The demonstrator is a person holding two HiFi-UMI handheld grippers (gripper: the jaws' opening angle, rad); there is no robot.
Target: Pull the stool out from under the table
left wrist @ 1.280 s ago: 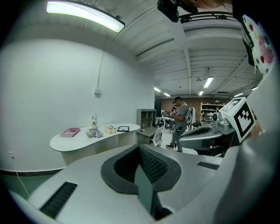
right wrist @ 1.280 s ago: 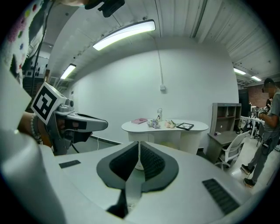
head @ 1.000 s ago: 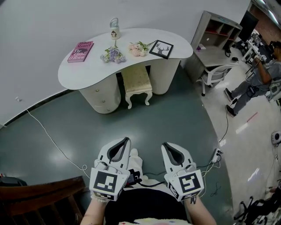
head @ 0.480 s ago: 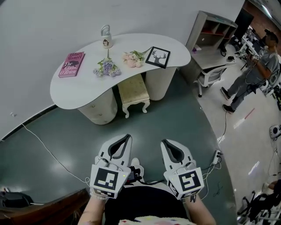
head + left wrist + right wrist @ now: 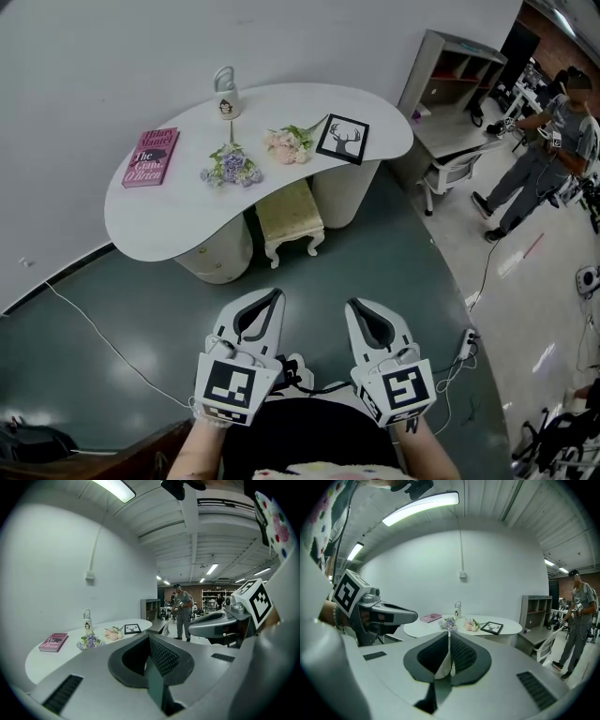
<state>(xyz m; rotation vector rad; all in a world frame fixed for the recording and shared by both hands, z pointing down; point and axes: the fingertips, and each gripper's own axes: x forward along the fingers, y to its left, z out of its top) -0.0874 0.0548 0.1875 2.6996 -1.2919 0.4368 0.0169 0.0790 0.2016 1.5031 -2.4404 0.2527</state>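
Overhead, head view: stool (image 5: pixel 291 214) sits tucked under the white table (image 5: pixel 178 216) at the far side, with part of its seat showing at the table's near edge. Left gripper (image 5: pixel 274 296) and right gripper (image 5: pixel 352 306) are side by side near the person, well apart from the stool. Left gripper view: jaws pressed together, nothing between them. Right gripper view: jaws likewise together and empty, table ahead.

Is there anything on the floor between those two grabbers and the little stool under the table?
Nothing visible. Only bare green floor lies between the left gripper, the right gripper and the stool, which is tucked under the white table.
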